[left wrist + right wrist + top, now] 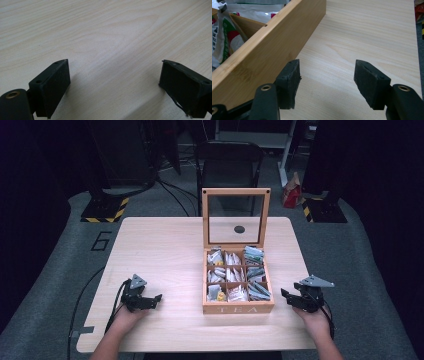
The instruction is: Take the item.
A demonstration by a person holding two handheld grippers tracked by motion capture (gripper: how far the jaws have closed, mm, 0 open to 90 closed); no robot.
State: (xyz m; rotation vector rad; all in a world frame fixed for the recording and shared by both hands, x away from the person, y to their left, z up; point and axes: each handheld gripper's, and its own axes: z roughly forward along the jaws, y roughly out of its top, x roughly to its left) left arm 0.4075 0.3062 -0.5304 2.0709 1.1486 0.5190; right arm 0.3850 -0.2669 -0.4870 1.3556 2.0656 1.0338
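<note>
A wooden tea box [238,308] marked TEA stands on the pale table [160,250], its glass lid [236,217] raised upright. Its compartments hold several tea bags [235,275]. My left gripper [156,300] rests low on the table to the left of the box, open, with only bare wood between its jaws [113,85]. My right gripper [285,296] sits just right of the box, open and empty. In the right gripper view [327,82] the box's side wall [262,52] runs along the left jaw, with tea bags [224,32] behind it.
A black chair [229,165] stands beyond the table's far edge. A small dark hole [239,229] shows in the tabletop through the lid. Bare table lies left of the box and in front of it. Cables [95,290] trail off the left edge.
</note>
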